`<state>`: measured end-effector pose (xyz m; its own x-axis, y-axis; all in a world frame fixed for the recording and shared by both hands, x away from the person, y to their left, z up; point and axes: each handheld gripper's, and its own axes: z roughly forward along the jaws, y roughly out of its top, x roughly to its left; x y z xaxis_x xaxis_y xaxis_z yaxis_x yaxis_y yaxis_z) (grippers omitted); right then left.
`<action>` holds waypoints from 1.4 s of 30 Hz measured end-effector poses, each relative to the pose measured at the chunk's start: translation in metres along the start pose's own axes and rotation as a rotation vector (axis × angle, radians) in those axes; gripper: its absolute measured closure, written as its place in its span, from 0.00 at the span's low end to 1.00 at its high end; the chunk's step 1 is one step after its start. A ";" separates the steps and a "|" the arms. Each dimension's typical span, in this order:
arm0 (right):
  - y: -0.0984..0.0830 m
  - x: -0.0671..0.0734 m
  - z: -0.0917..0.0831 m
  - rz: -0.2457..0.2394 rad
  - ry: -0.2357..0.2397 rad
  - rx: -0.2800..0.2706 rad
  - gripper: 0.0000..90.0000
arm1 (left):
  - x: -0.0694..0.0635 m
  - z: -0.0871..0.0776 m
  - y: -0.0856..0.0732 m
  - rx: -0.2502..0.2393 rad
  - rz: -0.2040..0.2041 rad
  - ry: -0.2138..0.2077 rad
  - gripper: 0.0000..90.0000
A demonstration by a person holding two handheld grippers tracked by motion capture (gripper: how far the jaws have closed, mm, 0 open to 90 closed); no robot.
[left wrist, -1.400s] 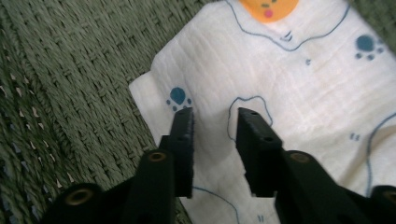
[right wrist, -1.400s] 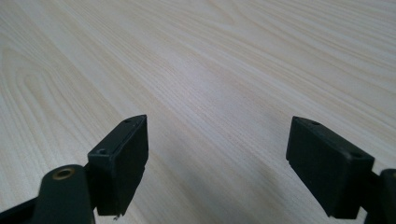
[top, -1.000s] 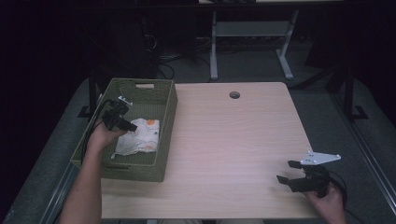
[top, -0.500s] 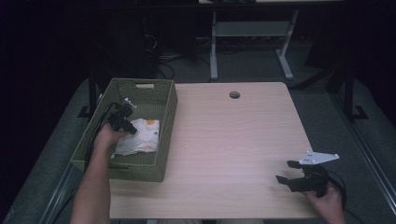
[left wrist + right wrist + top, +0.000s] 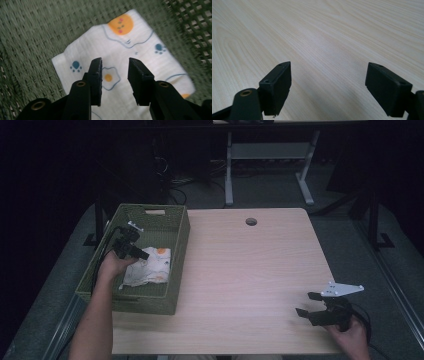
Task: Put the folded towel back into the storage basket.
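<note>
A white cloth (image 5: 152, 265) printed with fried eggs and blue paw prints lies folded on the floor of a green woven basket (image 5: 177, 250) at the table's left. My left gripper (image 5: 142, 254) hovers inside the basket just above the cloth (image 5: 140, 42). Its jaws have just been opening, and the left gripper (image 5: 115, 62) stands open with a narrow gap and nothing between the pads. My right gripper (image 5: 307, 304) rests low near the table's front right corner. In its own view the right gripper (image 5: 328, 72) is wide open over bare wood.
The light wooden table (image 5: 250, 265) has a round cable hole (image 5: 251, 221) near its far edge. Dark floor with cables and a desk frame (image 5: 270, 155) lies beyond the table. The basket's walls stand close around the left hand.
The left hand has shifted slightly inside the basket, and its jaws now stand apart above the cloth. The right gripper has not moved.
</note>
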<state>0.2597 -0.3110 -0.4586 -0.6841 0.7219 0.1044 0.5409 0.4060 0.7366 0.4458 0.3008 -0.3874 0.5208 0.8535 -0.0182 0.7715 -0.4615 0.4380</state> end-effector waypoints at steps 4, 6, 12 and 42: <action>0.000 0.000 0.000 0.001 0.001 0.002 0.23 | -0.003 -0.009 0.000 -0.043 -0.005 -0.012 0.63; 0.000 0.001 0.000 0.001 0.002 -0.001 0.23 | -0.006 -0.015 0.000 -0.077 -0.012 -0.020 0.60; 0.000 0.002 -0.001 0.002 -0.002 0.000 0.23 | -0.021 -0.036 0.000 -0.159 -0.005 -0.055 0.51; 0.004 0.003 -0.007 -0.007 -0.025 -0.017 0.22 | -0.174 -0.067 0.007 -0.429 0.216 -0.205 0.31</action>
<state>0.2560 -0.3112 -0.4511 -0.6752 0.7330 0.0821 0.5275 0.4021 0.7484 0.3361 0.1655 -0.3213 0.7453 0.6652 -0.0439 0.4423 -0.4441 0.7792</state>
